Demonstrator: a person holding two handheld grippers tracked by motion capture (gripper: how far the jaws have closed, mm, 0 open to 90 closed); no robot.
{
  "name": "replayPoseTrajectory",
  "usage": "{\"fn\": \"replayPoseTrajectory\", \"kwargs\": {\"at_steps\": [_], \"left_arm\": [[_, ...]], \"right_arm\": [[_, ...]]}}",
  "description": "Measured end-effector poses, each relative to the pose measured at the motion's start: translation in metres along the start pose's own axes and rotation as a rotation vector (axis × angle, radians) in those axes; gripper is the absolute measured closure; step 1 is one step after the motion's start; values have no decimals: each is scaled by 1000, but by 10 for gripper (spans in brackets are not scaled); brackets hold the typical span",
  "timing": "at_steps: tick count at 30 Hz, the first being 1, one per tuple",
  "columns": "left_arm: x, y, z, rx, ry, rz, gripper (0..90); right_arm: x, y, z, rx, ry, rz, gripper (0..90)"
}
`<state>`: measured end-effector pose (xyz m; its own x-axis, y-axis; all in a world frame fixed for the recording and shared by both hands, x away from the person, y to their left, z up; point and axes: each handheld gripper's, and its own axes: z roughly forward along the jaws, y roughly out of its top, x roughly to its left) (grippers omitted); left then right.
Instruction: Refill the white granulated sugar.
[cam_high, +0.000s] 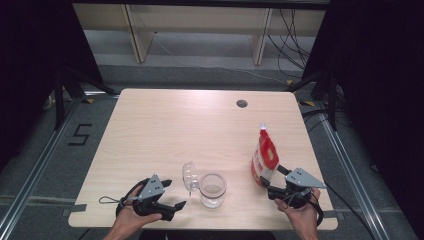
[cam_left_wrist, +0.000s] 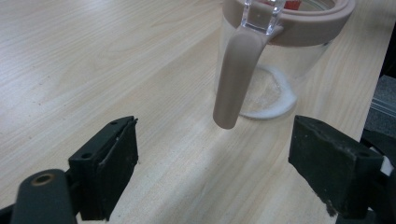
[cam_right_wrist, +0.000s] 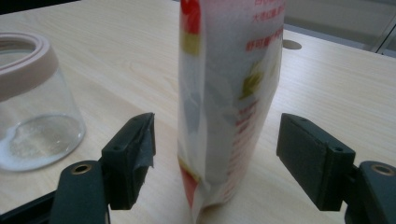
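A clear glass jar (cam_high: 212, 189) (cam_left_wrist: 299, 70) (cam_right_wrist: 32, 112) with a beige rim stands near the table's front edge, its hinged lid (cam_high: 188, 176) swung open to the left. A little white powder lies on its bottom. My left gripper (cam_high: 175, 194) (cam_left_wrist: 215, 158) stands open just left of the jar, and the jar's beige clasp (cam_left_wrist: 236, 79) hangs a short way ahead of its jaws. A red and white pouch (cam_high: 265, 157) (cam_right_wrist: 229, 93) stands upright to the right of the jar. My right gripper (cam_high: 271, 176) (cam_right_wrist: 217, 154) is open around the pouch's lower part, with its pads apart from it.
The light wooden table (cam_high: 175, 125) has a round cable hole (cam_high: 242, 103) at the back right. Dark stands and cables flank the table on both sides. A pale shelf unit stands beyond the far edge.
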<state>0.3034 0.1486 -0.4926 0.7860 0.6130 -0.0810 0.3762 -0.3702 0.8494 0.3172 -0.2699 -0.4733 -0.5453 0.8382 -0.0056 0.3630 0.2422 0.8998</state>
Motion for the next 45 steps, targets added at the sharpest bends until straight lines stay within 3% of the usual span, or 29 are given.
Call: {"fn": "replayPoseTrajectory", "kwargs": {"at_steps": [2,6,7,10,20,21,23,29,35,36,37,39,42,43,45], "left_arm": [[1,0,-1,6,1,7,154],[0,0,0,6,1,11,154],[0,0,0,6,0,9,154],[0,0,0,4,2,6,154],[-1,0,0,-19,-2,9,154],[-1,0,0,-12,-3,19,154],[-1,0,-1,-3,-8,17,154],[0,1,-1,-6,-12,46,154],[0,1,-1,-5,-12,45,154],[0,1,-1,-5,-12,46,154],[-1,0,0,-5,-9,20,154],[-2,0,-1,2,7,25,154],[-1,0,-1,3,4,23,154],[-1,0,0,3,4,24,154],[-1,0,0,-2,-5,22,154]], "right_arm": [[-5,2,5,-9,15,-30,295],[-3,3,12,-8,18,10,300],[-6,4,15,-25,13,-17,302],[-7,6,18,-23,7,-36,310],[-10,7,21,-15,11,-18,355],[-8,7,20,-4,9,4,358],[-12,7,21,-13,24,-28,370],[-19,7,18,-1,65,-34,416],[-30,7,17,-12,106,-79,431],[-30,6,16,-1,107,-62,432],[-31,6,16,0,122,-56,432],[-37,7,18,-21,137,-113,434],[-41,7,18,-20,177,-115,435],[-44,7,18,-29,167,-136,435],[-45,7,18,-21,182,-126,435]]}}
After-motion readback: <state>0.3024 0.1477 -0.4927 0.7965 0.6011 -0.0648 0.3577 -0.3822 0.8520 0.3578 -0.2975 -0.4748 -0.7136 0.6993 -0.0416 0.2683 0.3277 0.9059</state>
